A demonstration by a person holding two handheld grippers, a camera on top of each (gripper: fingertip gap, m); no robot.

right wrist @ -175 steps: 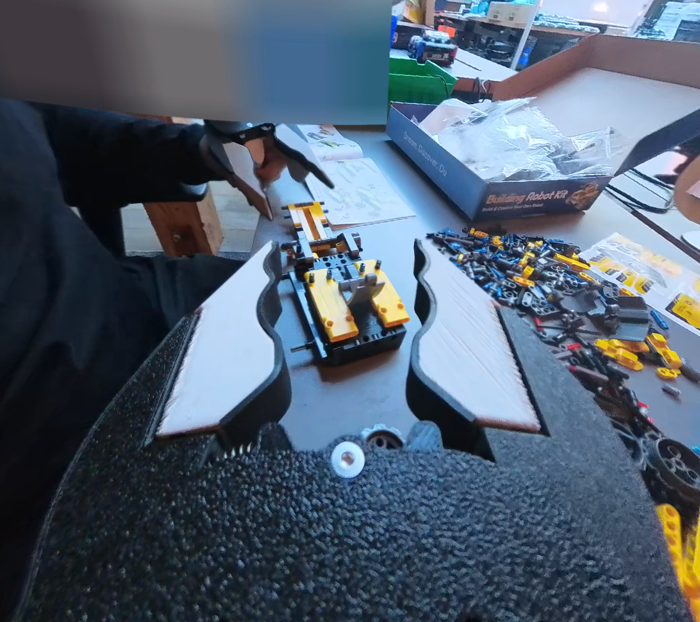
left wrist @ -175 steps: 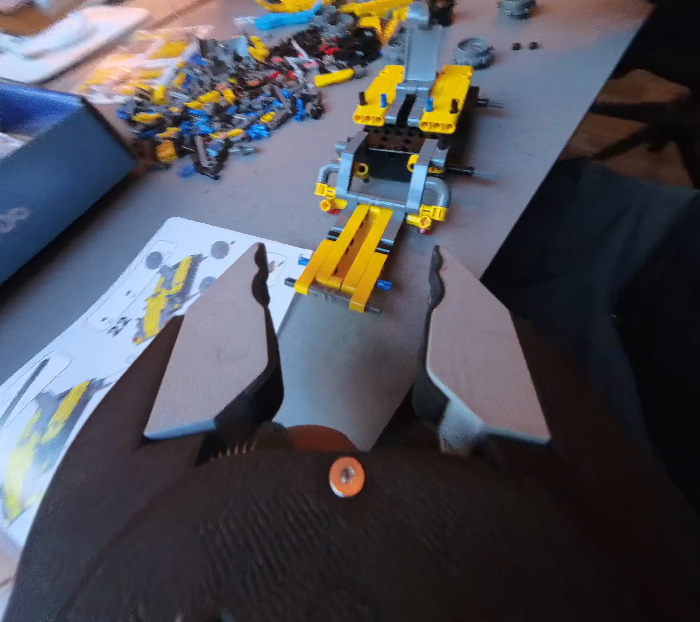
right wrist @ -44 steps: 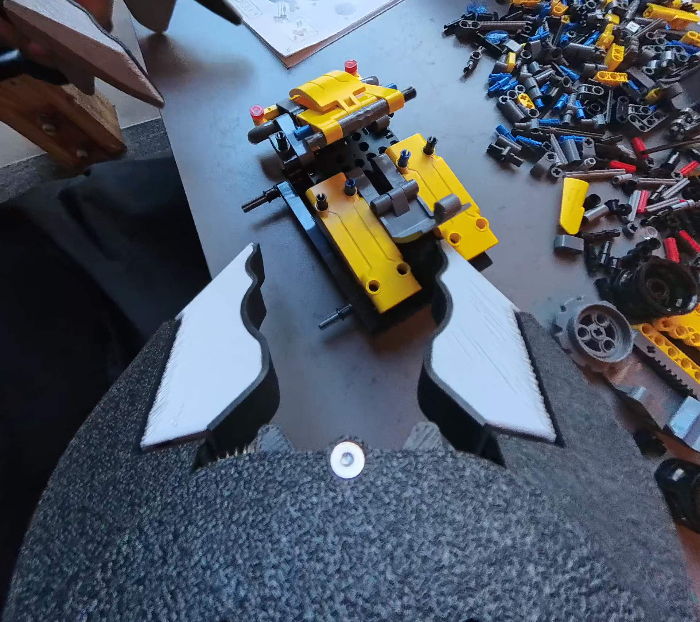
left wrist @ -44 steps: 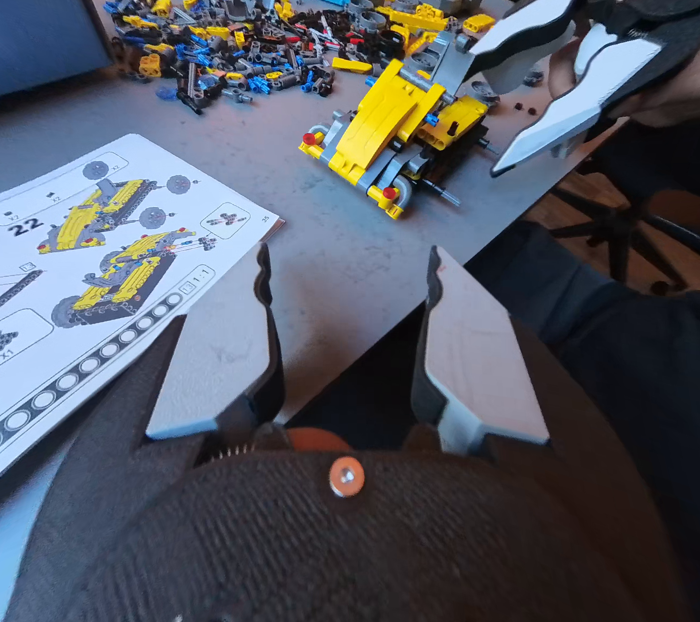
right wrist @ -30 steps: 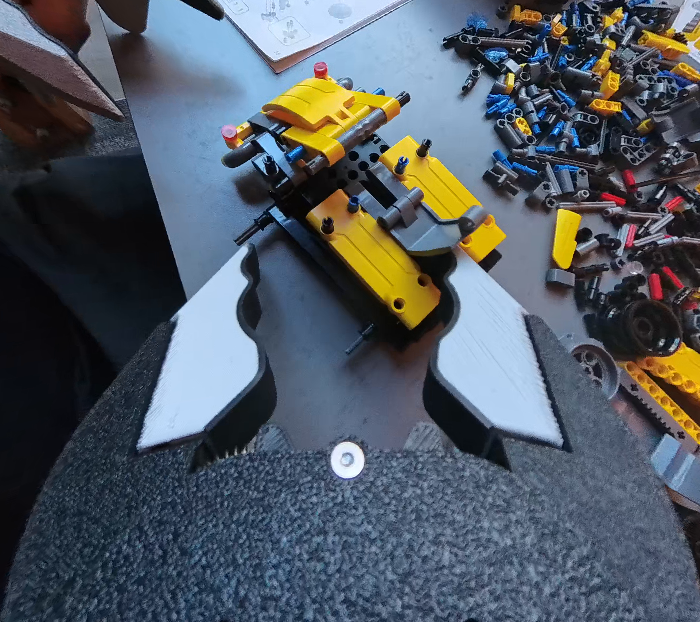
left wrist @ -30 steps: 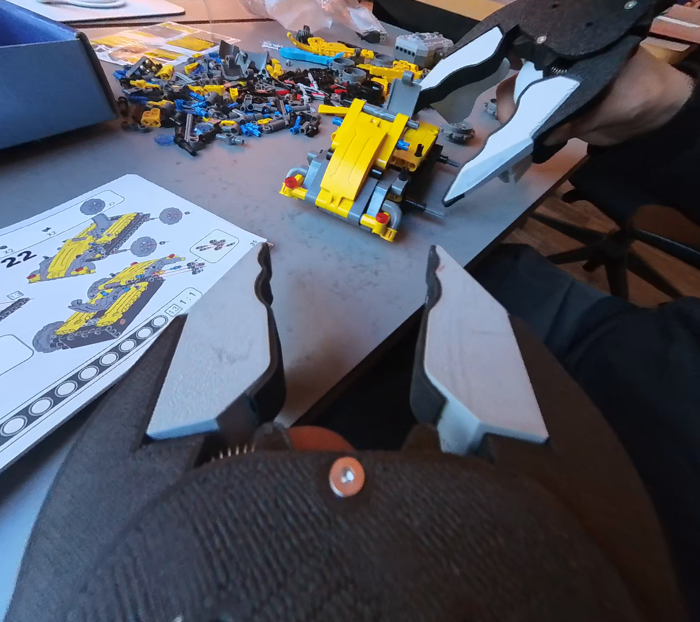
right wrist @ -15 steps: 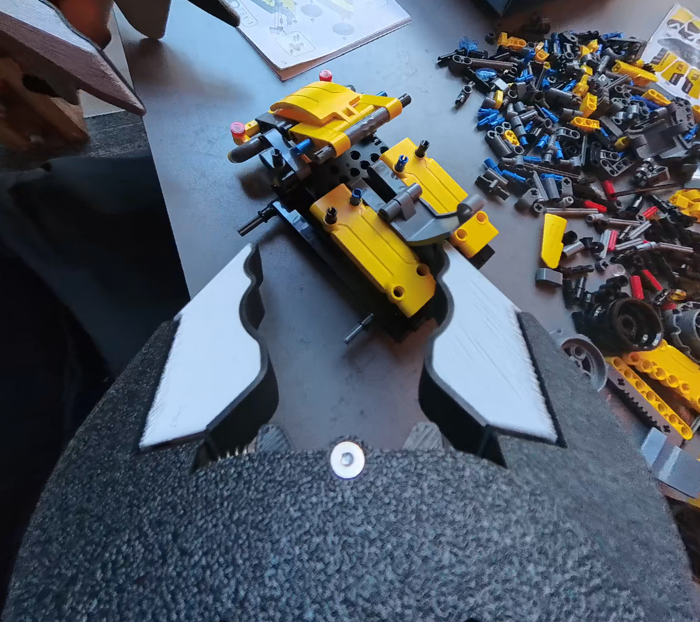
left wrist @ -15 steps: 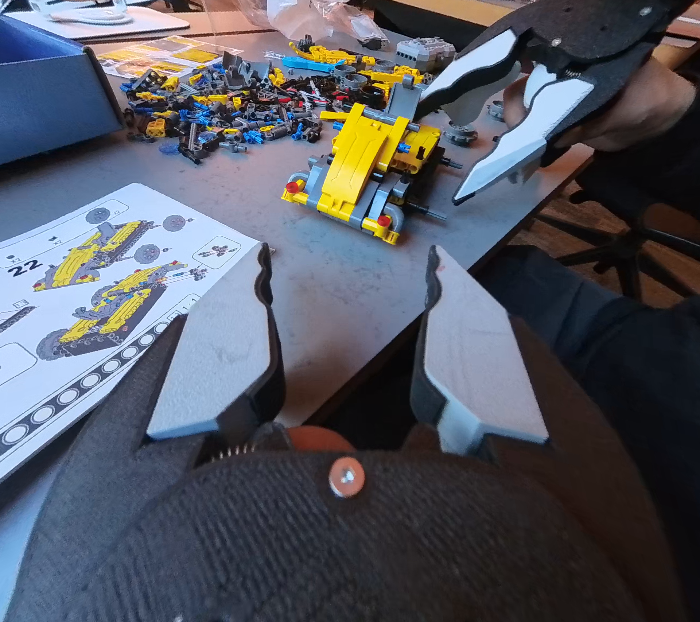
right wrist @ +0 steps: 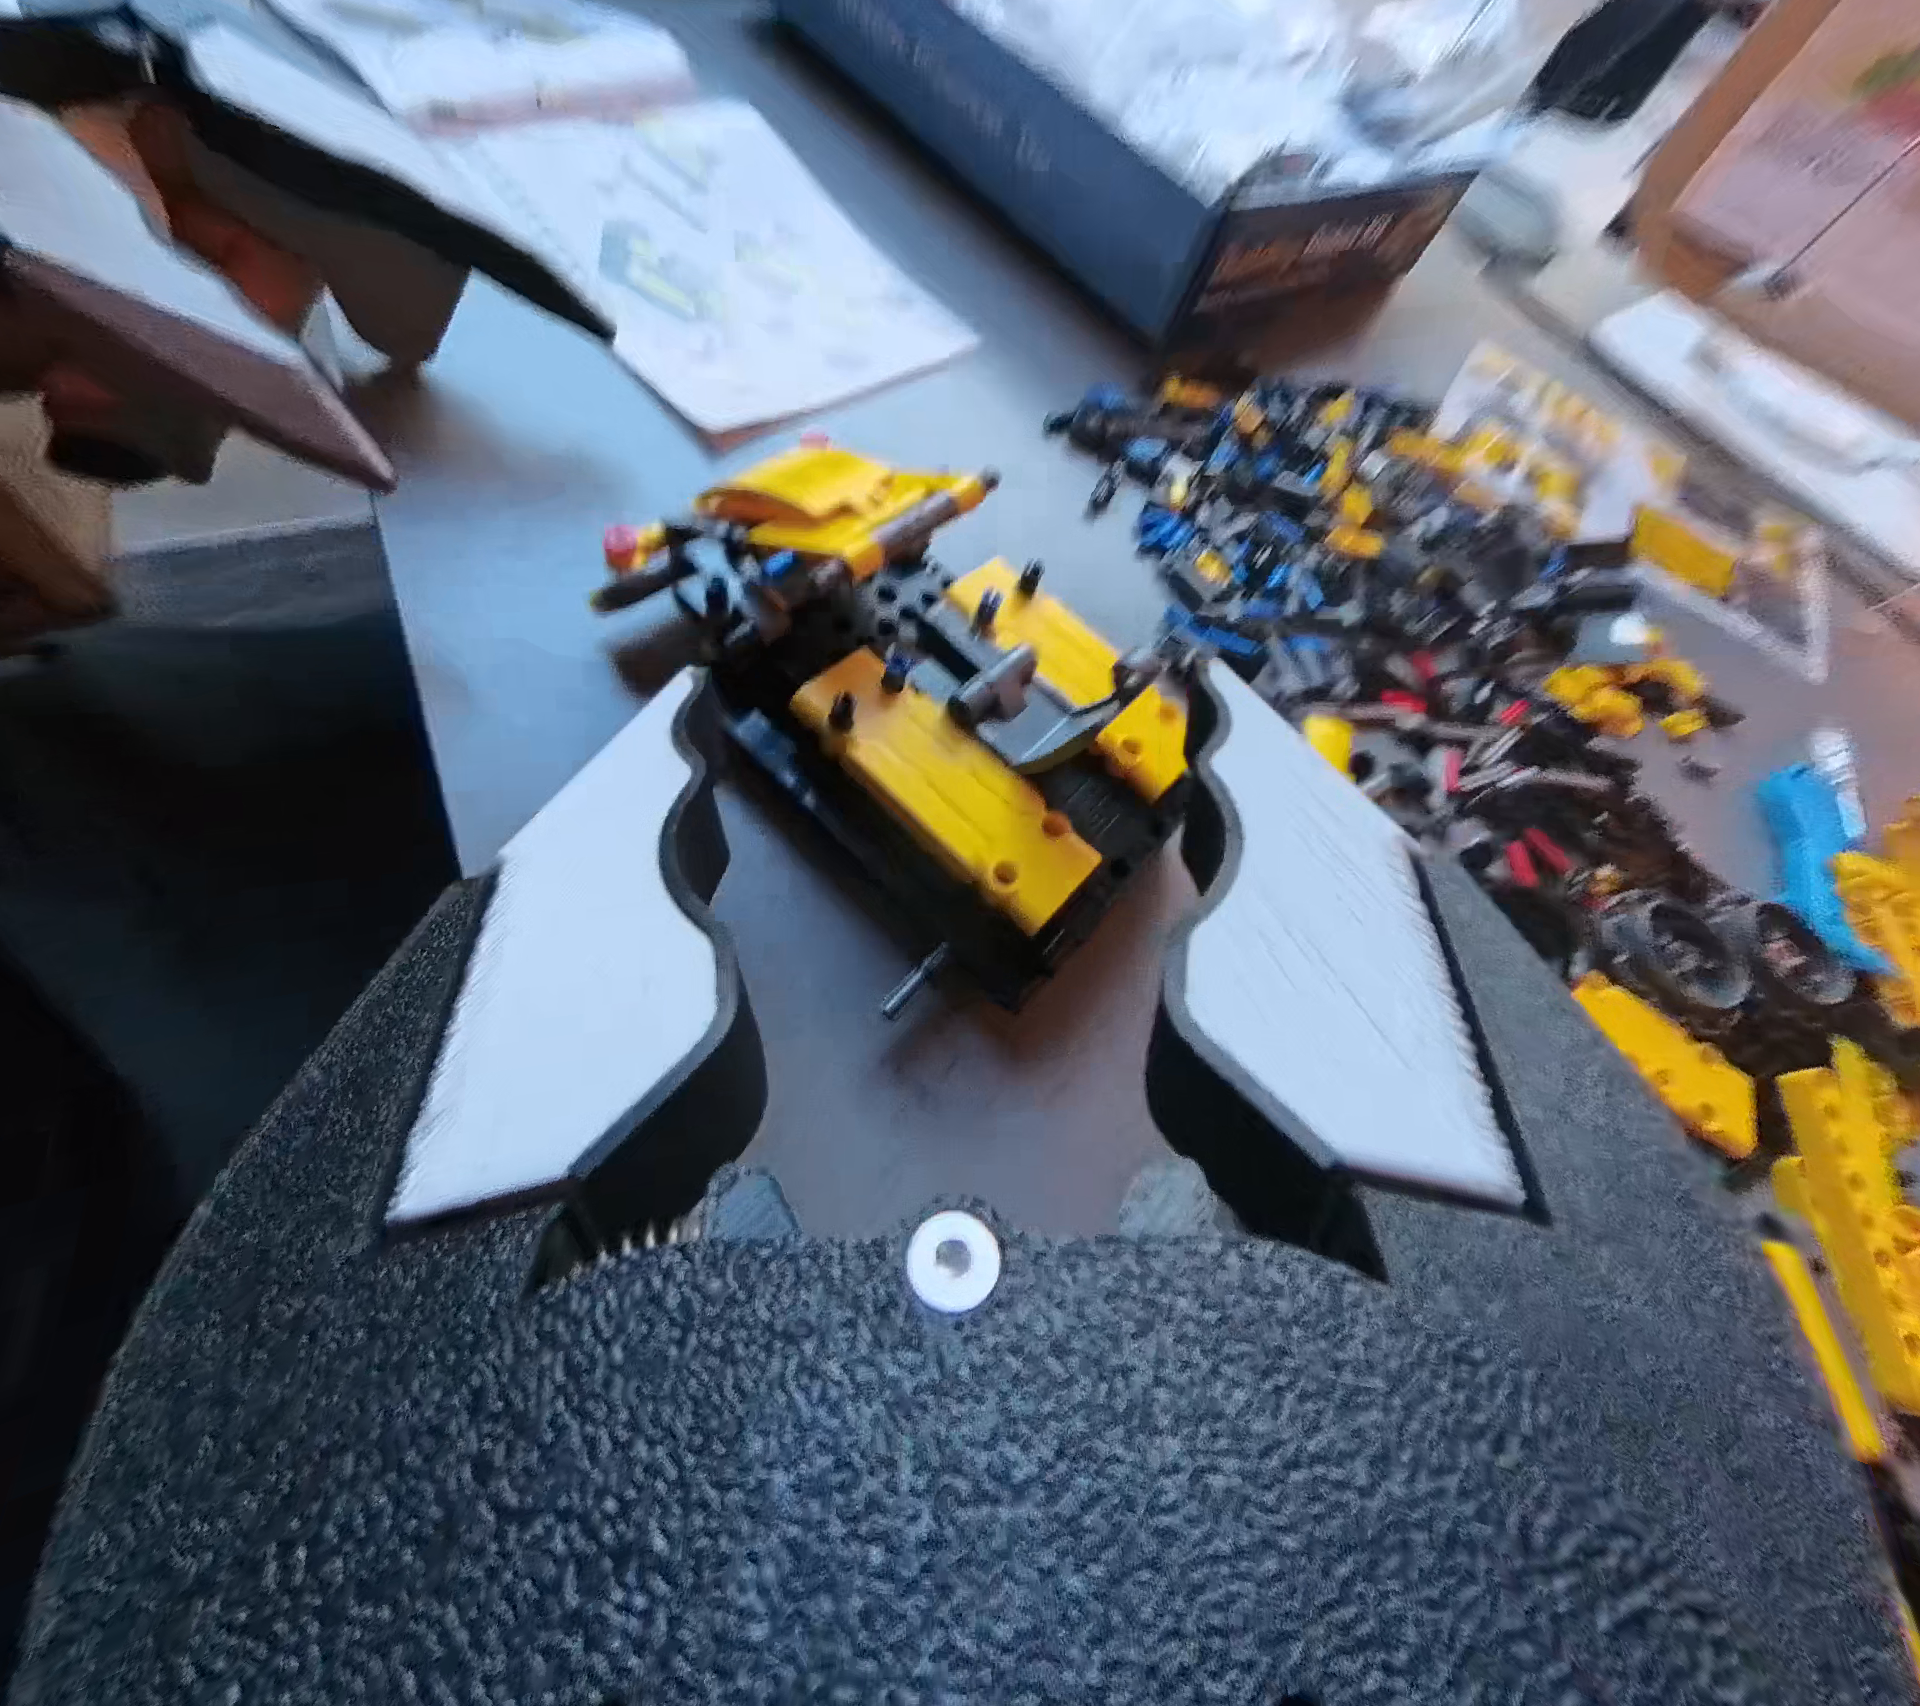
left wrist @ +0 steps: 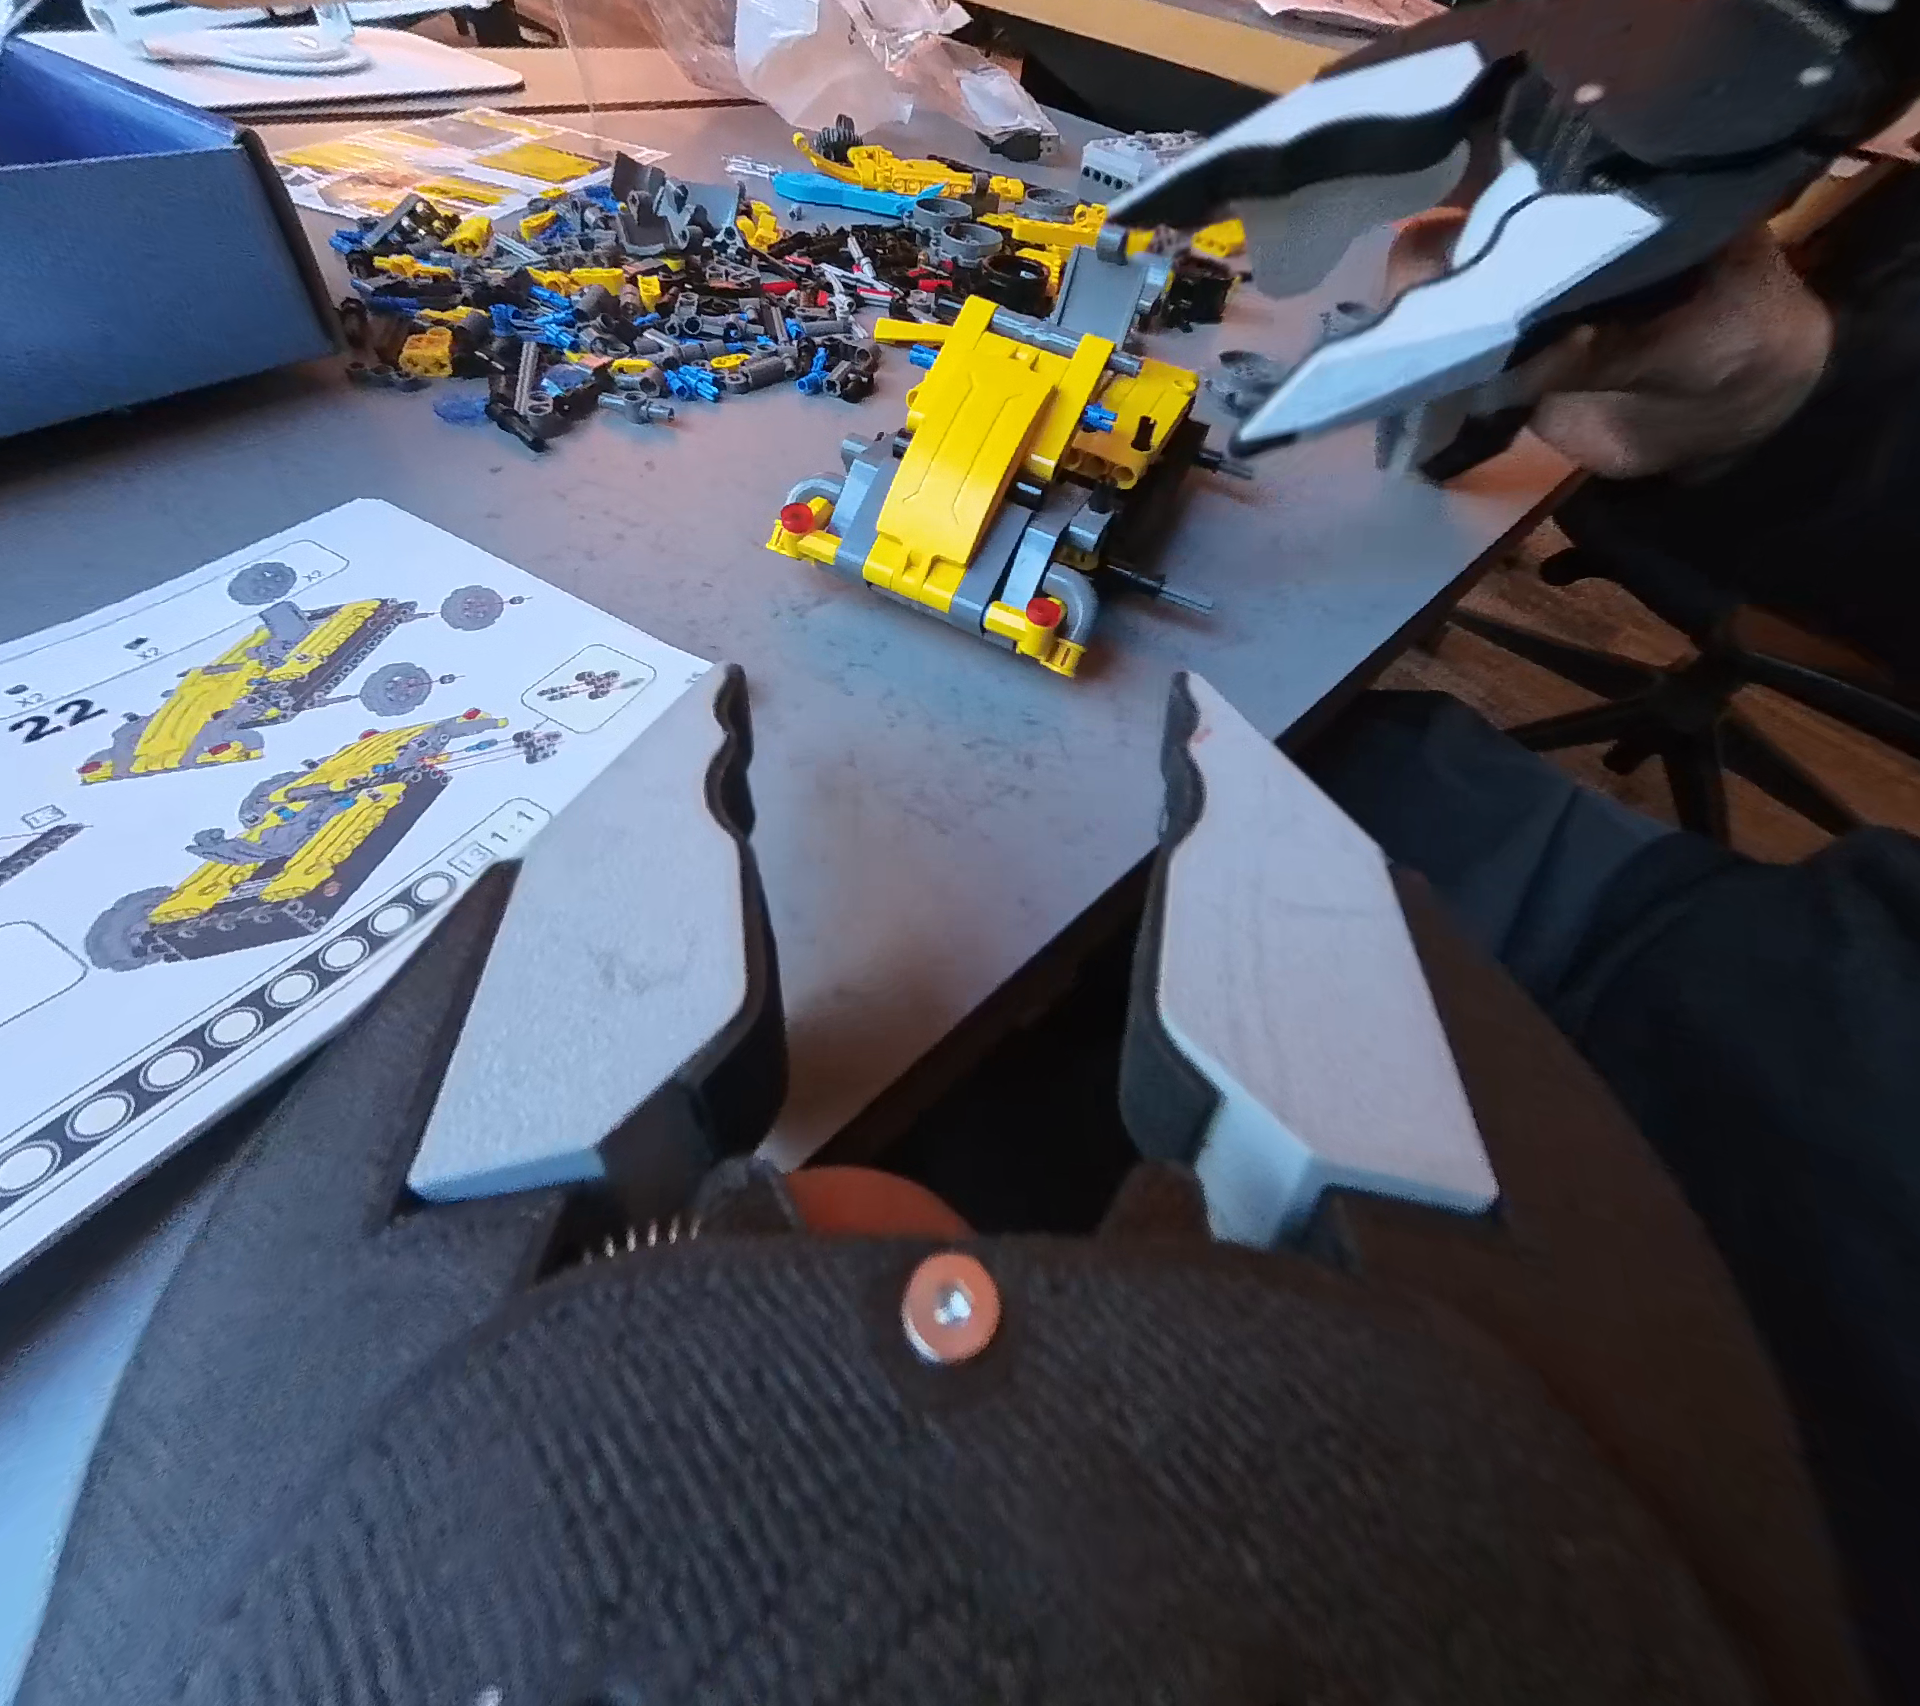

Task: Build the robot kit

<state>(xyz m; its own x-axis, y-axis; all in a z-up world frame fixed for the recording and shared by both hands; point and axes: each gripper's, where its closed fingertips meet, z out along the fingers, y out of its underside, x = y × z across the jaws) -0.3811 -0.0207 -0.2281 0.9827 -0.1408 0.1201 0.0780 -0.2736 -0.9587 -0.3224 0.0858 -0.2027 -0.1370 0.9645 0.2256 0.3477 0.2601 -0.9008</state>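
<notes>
Fingers of my left gripper (left wrist: 951, 757) stand apart with nothing between them, hovering over the bare near edge of the grey table (left wrist: 665, 503), just beside the open white instruction booklet (left wrist: 239, 783). My right gripper (right wrist: 951, 726) is also spread wide and empty, its fingertips flanking the rear of the yellow, grey and black brick-built vehicle (right wrist: 914, 711) that sits on the table; that view is blurred, so I cannot tell whether they touch it. Beyond the vehicle lies a scattered pile of small blue, black and yellow building pieces (left wrist: 623, 316), a dark blue cardboard box (left wrist: 135, 285), and crumpled clear plastic bags (left wrist: 821, 35).
</notes>
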